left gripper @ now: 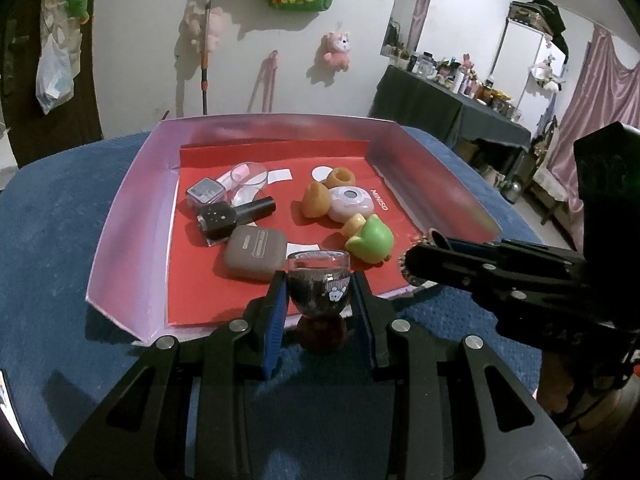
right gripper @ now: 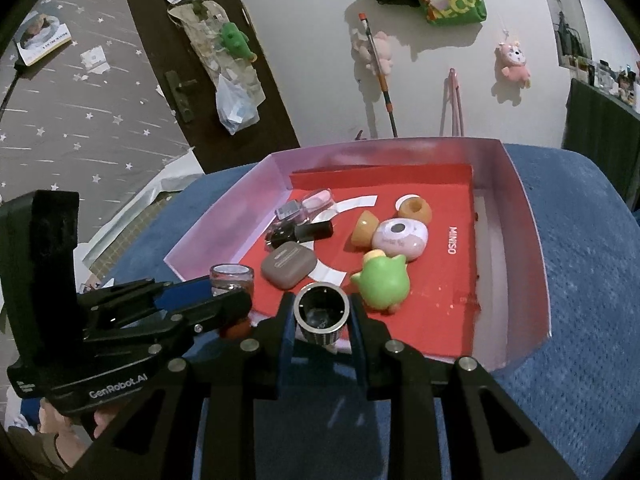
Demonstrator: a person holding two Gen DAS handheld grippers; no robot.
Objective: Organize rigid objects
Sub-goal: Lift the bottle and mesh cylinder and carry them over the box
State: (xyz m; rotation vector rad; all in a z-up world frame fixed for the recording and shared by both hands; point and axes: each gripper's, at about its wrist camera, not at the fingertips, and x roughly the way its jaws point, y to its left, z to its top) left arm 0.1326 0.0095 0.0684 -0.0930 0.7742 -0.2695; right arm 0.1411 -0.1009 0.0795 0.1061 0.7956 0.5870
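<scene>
Left hand-held gripper [left gripper: 320, 292] closed on small glass jar [left gripper: 319, 280]: clear walls, dark contents, rounded goblet-like body, printed sticker on front, reddish cap or base at the bottom. Held upright at near edge of the tray [left gripper: 132, 208], above blue surface [left gripper: 60, 240]. Blue pads [left gripper: 276, 320] bearing on the widest part of the body.

Right hand-held gripper [right gripper: 322, 316] clamped on short metal cylinder [right gripper: 322, 312]: silver rim, knurled or ribbed side, dark hollow interior, open end facing camera. Also at near tray edge, right of the jar.

Handling judgement:
- Jar: rigid, smooth, likely slippery and breakable. Curved wall gives thin contact lines, so prone to rotating in the grip. Better hold at mid-body, moderate squeeze. Keep upright, since whether it is sealed cannot be told.
- Cylinder: stiff, probably dense for its size, ribbed side helps friction. Side grip fine, robust against hard squeeze.

Tray: pink card walls, glossy red liner, low rim, light and likely to slide on the blue textured fabric if bumped.

Already inside: green soft-looking figurine [left gripper: 370, 240], brown rounded-corner case [left gripper: 256, 252], pale pink round case [left gripper: 350, 200], orange caps [left gripper: 316, 199], dark bottle [left gripper: 234, 218] lying on its side, clear cup [left gripper: 250, 174]. Free red area on right and near side for set-down.
</scene>
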